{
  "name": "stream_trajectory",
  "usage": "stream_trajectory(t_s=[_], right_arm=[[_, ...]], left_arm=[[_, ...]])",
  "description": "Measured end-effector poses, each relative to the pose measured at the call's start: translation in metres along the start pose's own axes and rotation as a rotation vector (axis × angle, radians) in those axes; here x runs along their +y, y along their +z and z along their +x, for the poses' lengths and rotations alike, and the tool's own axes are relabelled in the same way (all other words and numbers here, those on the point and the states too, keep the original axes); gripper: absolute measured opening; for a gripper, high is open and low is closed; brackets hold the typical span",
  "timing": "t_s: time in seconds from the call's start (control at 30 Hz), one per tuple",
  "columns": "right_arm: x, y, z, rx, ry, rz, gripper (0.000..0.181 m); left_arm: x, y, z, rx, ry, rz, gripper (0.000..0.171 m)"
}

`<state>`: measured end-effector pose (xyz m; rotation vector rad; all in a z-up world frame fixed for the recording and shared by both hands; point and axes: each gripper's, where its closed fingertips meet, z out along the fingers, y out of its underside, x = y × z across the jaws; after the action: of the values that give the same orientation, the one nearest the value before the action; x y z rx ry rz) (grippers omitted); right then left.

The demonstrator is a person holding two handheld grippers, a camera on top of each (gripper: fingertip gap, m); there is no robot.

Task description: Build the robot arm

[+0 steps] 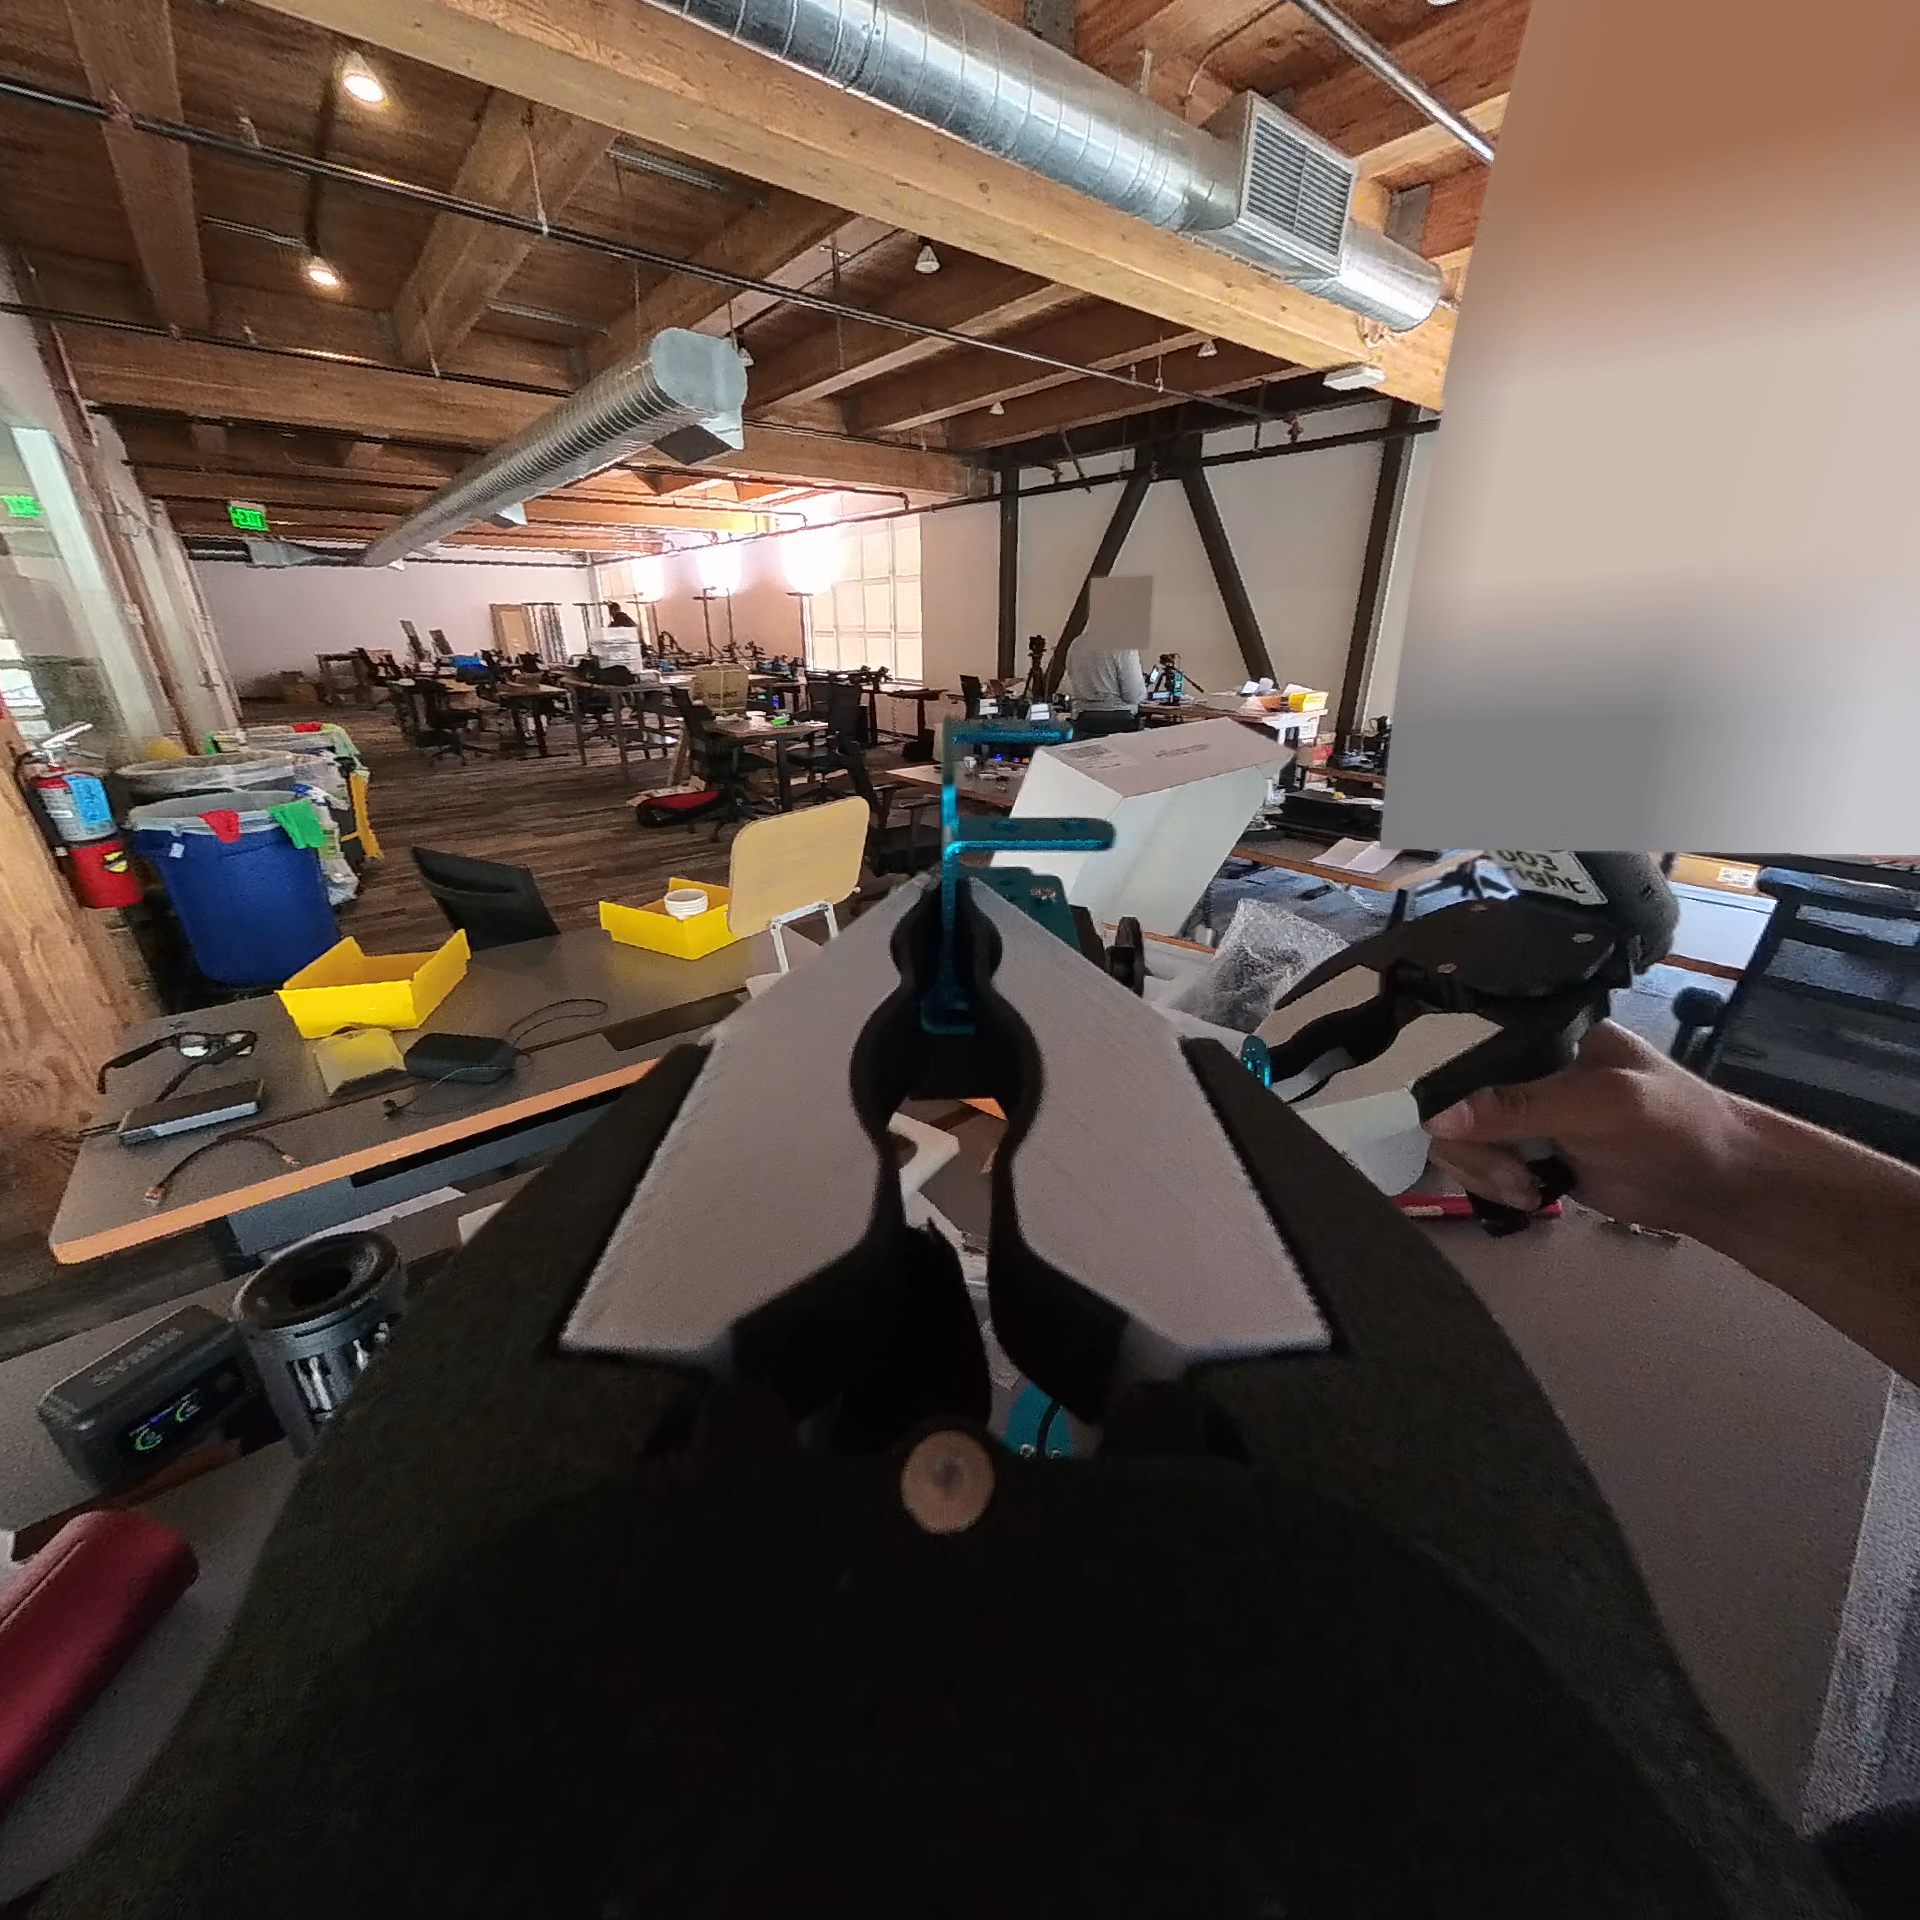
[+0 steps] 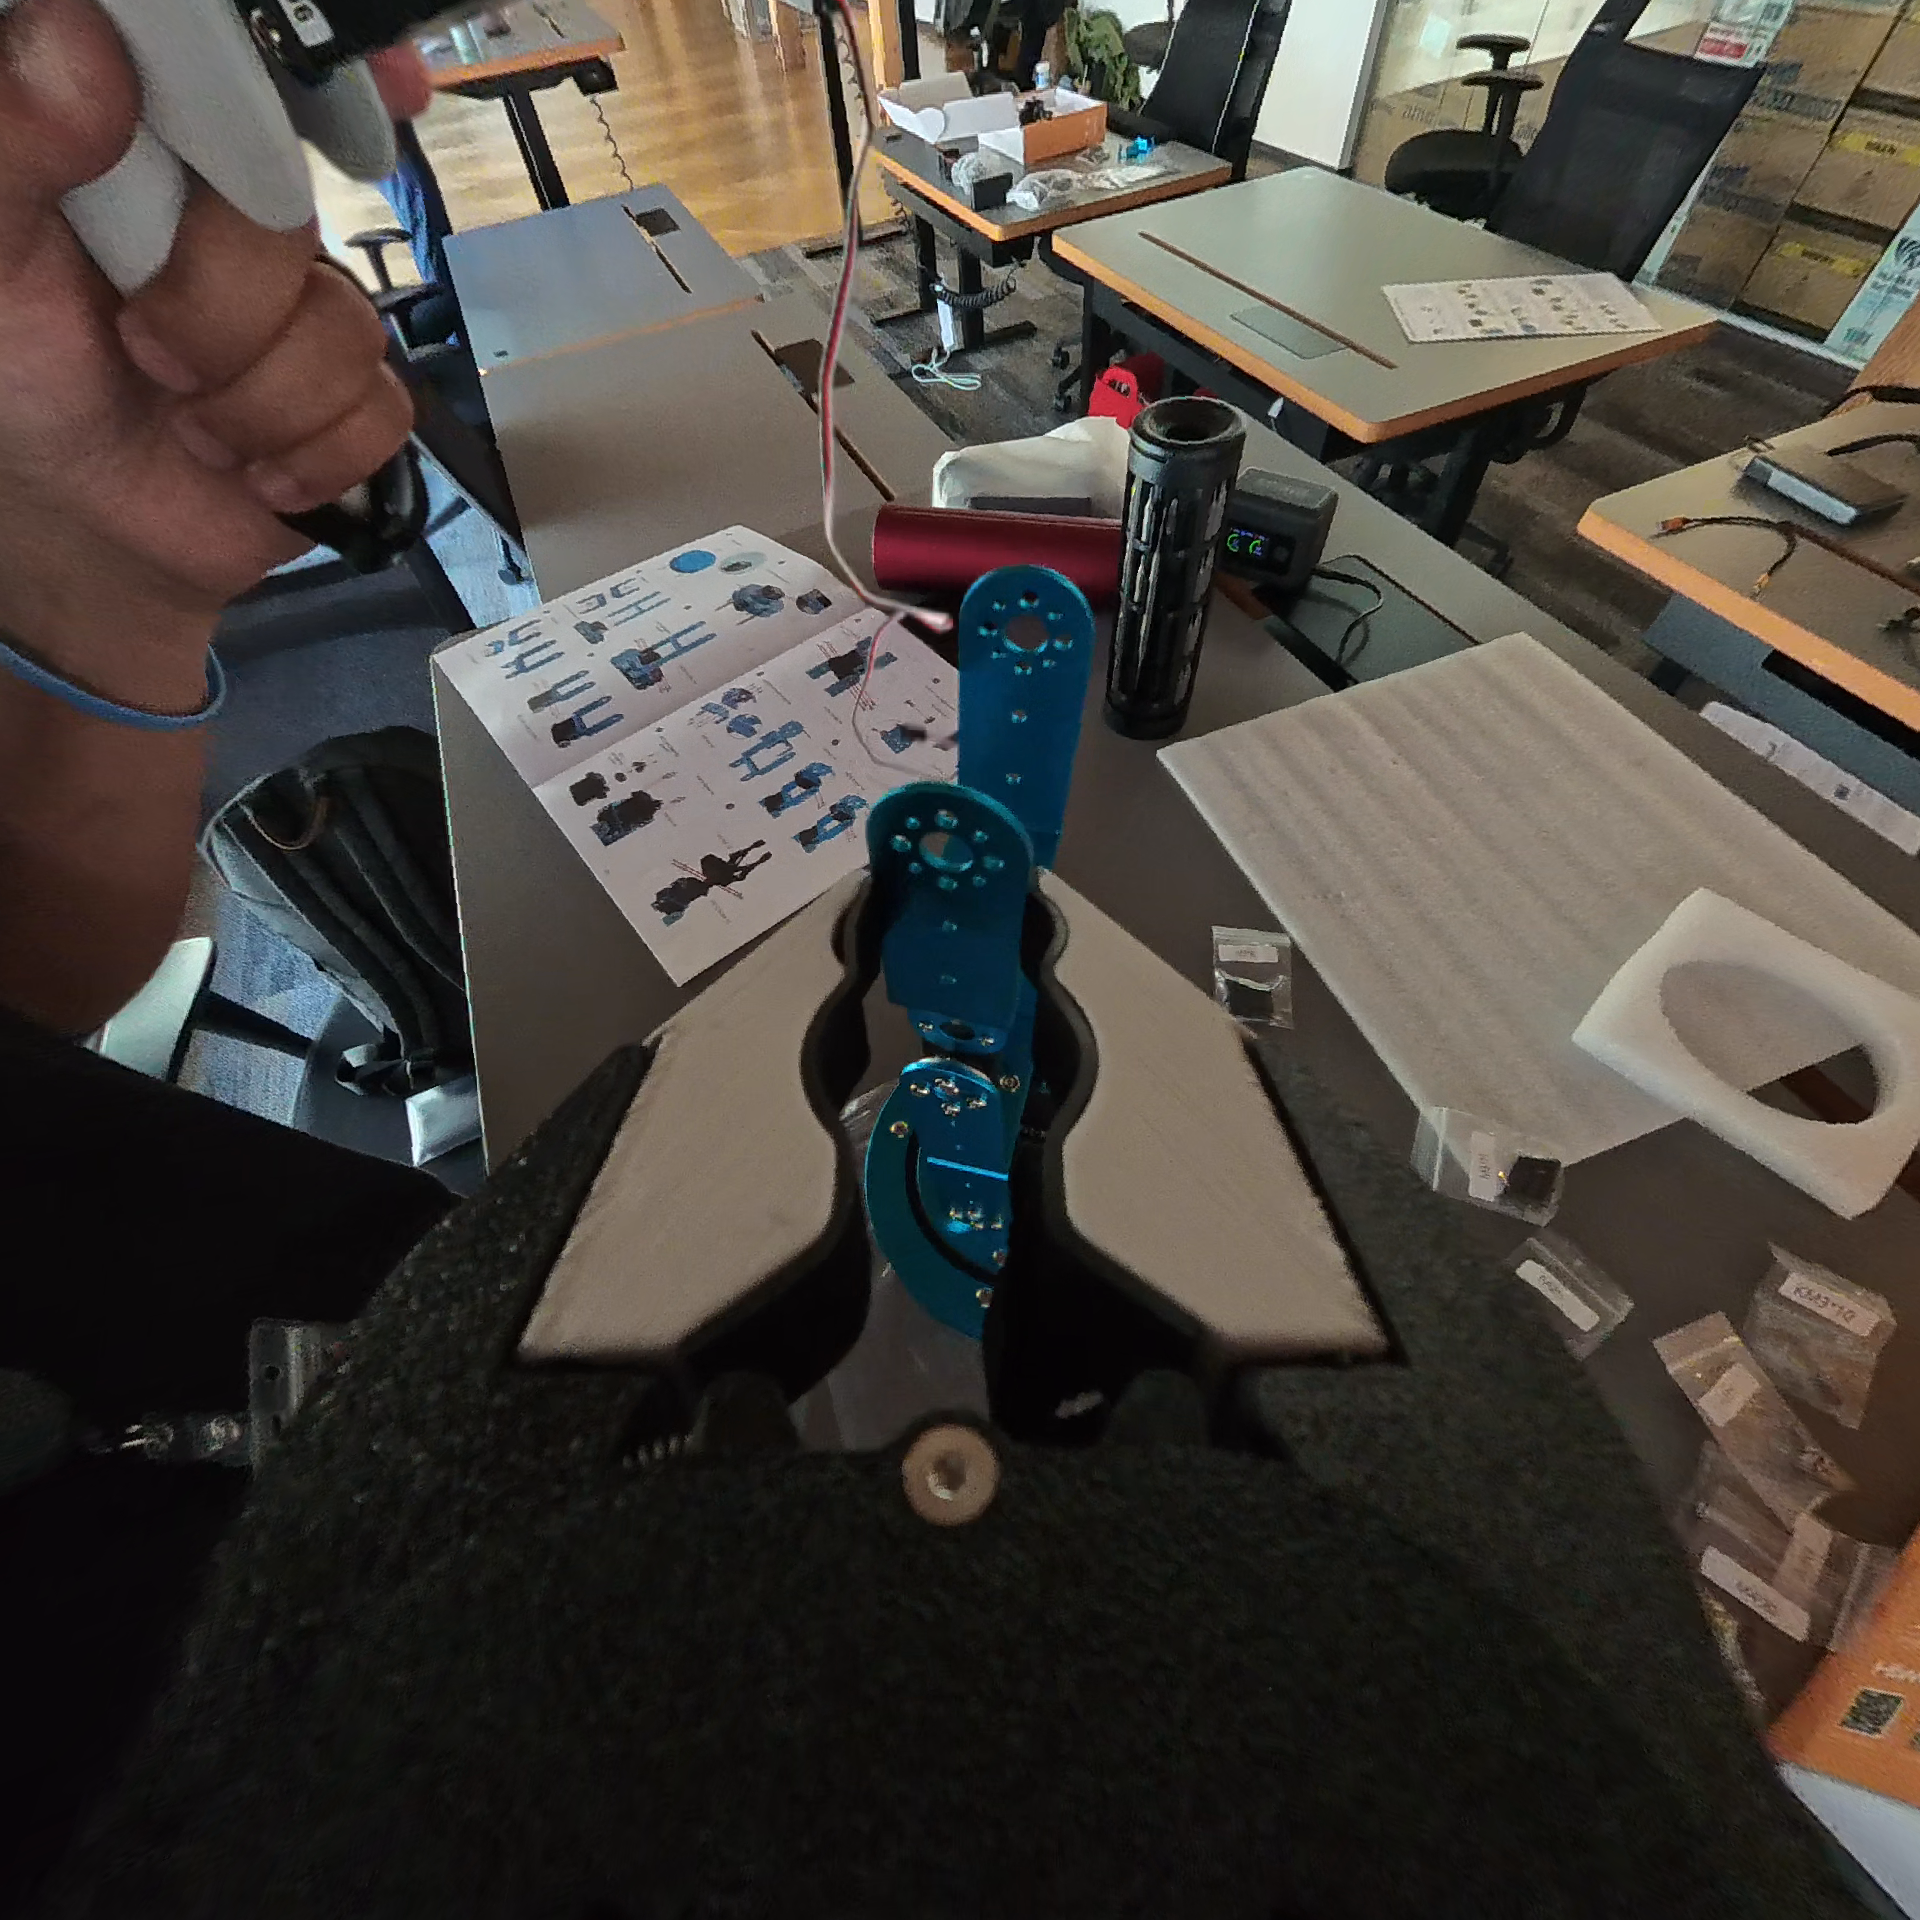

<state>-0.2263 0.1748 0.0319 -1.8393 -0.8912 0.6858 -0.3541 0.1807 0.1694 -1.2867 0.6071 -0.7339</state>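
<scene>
Bracket: blue metal bracket assembly [image 2: 961, 1039], held clear above the bench [image 2: 540, 1039] between both grippers; it was most likely raised there for fitting.
Left gripper: left gripper [image 1: 951, 961] had its fingers nearly closed on a thin blue upright [image 1: 948, 914] with two arms projecting to the right. The tips pinched the flat edge.
Right gripper: right gripper [image 2: 951, 935] had its fingers closed onto the perforated blue plates, with a curved disc part [image 2: 935, 1195] lying between the fingers nearer the camera. A second rounded plate [image 2: 1023, 696] rose beyond the tips.
Wire: a red-white wire [image 2: 842, 312] hung down to the assembly from above.
Manual: an open manual [image 2: 665, 748] lay flat on the bench just behind, probably placed for reference.
Foam: a foam sheet [image 2: 1455, 831] and a foam block [image 2: 1766, 1039] with a round cutout lay to the right.
Small parts: clear bags [image 2: 1766, 1382] lay grouped at the right edge, within reach.
Other items: a black cylinder [image 2: 1169, 571] stood beside a red tube [image 2: 987, 545].
</scene>
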Motion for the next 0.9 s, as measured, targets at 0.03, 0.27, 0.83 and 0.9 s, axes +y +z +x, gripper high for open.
stream_trajectory(t_s=[0.03,0.27,0.83,0.9], right_arm=[[0.001,-0.001,0.000,-0.006,0.008,0.000,0.027],[-0.006,-0.021,0.004,0.129,-0.005,0.085,0.047],[0.024,-0.004,-0.101,0.268,0.158,0.329,0.073],[0.016,-0.011,-0.099,0.294,0.125,0.352,0.070]], left_arm=[[-0.001,-0.002,0.003,-0.008,0.000,0.002,0.000],[0.012,-0.016,0.031,-0.044,0.004,-0.005,0.000],[0.112,-0.010,0.122,0.205,-0.129,-0.162,0.000],[0.107,-0.007,0.127,0.209,-0.105,-0.143,0.000]])
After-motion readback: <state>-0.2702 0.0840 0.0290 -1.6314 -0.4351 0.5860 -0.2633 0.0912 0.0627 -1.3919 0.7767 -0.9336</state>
